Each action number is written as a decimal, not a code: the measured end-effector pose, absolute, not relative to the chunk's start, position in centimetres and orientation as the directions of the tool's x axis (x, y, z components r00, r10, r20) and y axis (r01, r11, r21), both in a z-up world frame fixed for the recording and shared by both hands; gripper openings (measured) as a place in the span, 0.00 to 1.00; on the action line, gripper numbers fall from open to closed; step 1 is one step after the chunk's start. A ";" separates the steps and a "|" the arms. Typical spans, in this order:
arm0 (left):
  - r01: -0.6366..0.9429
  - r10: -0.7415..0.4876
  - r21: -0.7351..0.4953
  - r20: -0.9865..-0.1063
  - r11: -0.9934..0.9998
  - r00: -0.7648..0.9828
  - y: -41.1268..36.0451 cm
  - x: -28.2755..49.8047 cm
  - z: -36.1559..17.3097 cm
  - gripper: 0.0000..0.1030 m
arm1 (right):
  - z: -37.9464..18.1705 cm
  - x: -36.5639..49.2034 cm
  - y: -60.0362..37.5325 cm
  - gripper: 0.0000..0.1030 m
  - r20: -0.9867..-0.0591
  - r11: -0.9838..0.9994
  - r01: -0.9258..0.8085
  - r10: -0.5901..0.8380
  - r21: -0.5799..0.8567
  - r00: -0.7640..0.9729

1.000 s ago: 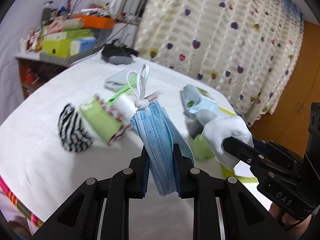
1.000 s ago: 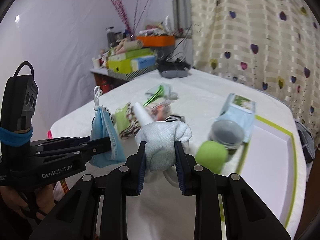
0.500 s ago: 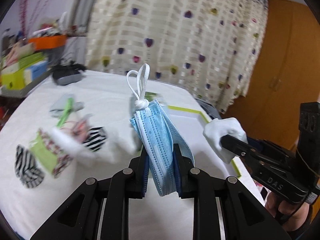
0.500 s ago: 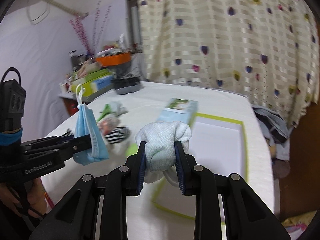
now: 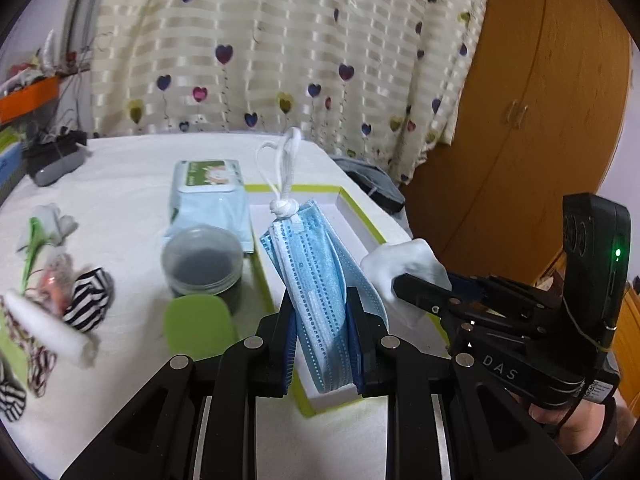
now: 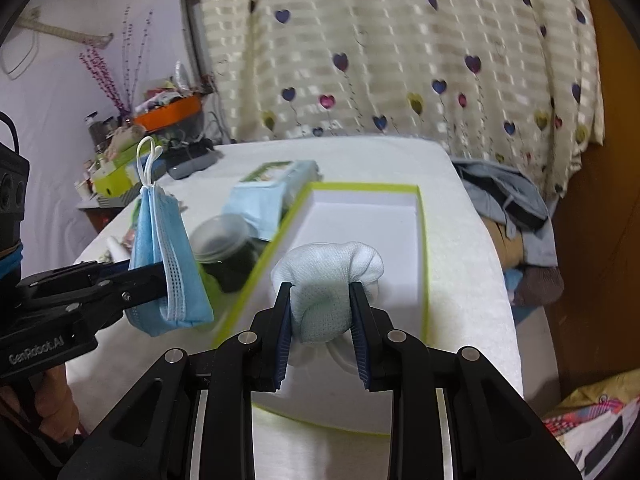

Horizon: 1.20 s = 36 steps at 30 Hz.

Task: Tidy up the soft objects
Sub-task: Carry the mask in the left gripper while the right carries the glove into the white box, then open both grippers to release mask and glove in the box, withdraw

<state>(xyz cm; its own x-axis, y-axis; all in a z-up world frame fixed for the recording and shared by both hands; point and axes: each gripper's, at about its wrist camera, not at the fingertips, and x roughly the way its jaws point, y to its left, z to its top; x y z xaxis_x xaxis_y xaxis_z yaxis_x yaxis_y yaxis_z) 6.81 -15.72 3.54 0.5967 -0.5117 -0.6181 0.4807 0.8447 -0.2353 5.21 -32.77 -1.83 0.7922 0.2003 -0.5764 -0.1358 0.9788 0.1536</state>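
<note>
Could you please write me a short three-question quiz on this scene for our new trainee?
1. True or false: the left gripper holds the blue face mask with its knotted white ear loops pointing up.
2. What is clamped in the right gripper? A) a striped sock B) a white cloth bundle C) a wet-wipes pack
3. Fill in: the green-edged tray has a ____ inside.

Key:
1. True.
2. B.
3. White; nothing can be seen lying in it.
</note>
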 end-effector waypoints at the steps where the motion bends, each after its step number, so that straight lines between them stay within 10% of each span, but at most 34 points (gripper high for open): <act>1: 0.485 -0.515 -0.239 -0.627 0.841 0.585 -16.2 7.3 3.3 0.19 | -2.0 5.5 -33.0 0.27 -0.579 0.979 -0.133 0.200 0.156 0.790; 36: 0.517 -0.536 -0.252 -0.661 0.818 0.526 -19.4 10.3 1.6 0.41 | -2.1 7.1 -34.7 0.47 -0.596 0.990 -0.086 0.138 0.116 0.791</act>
